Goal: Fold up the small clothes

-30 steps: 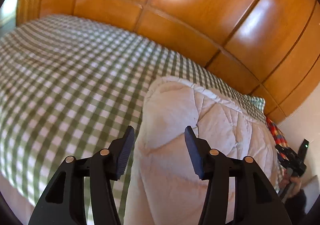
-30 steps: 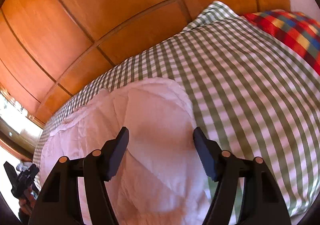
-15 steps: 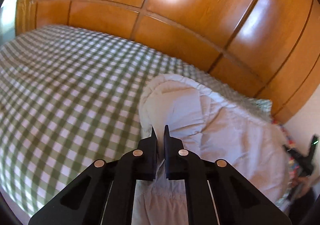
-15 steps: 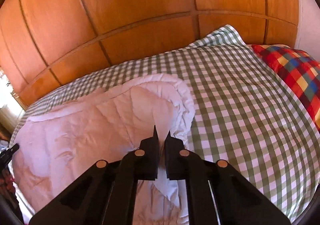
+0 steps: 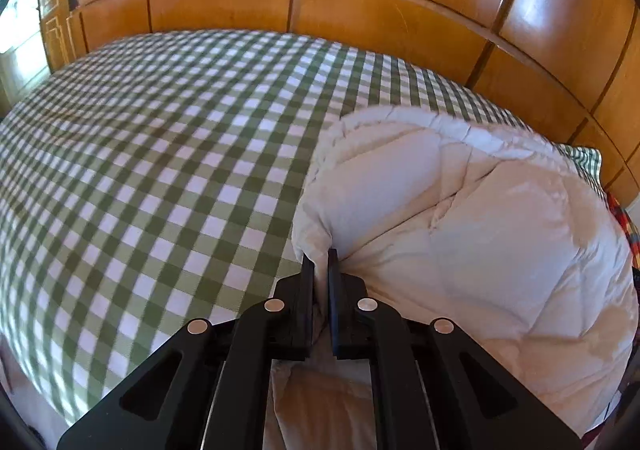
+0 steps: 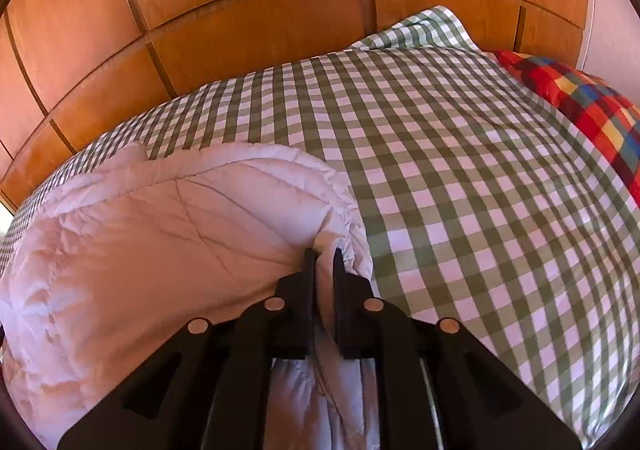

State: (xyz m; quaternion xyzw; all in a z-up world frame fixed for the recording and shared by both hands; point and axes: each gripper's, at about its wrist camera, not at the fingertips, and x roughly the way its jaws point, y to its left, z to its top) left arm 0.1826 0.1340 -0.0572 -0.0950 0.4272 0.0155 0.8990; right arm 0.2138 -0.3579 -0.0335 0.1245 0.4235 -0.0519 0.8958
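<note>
white quilted padded garment [image 5: 460, 234] now pinched at opposite ends by left gripper [image 5: 321, 262] and right gripper [image 6: 324, 262], both open a second ago; lifted off green-checked bed [image 5: 160, 169].

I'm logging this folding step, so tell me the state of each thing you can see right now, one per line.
Left gripper: shut on the near edge of the white quilted garment.
Right gripper: shut on the same garment's near edge.
White quilted garment: puffy, its near edge pinched by both grippers, the rest lying on the bed.
Checked bedspread: spread over the bed, fairly smooth.
Colourful plaid pillow: lying at the bed's far right.
</note>
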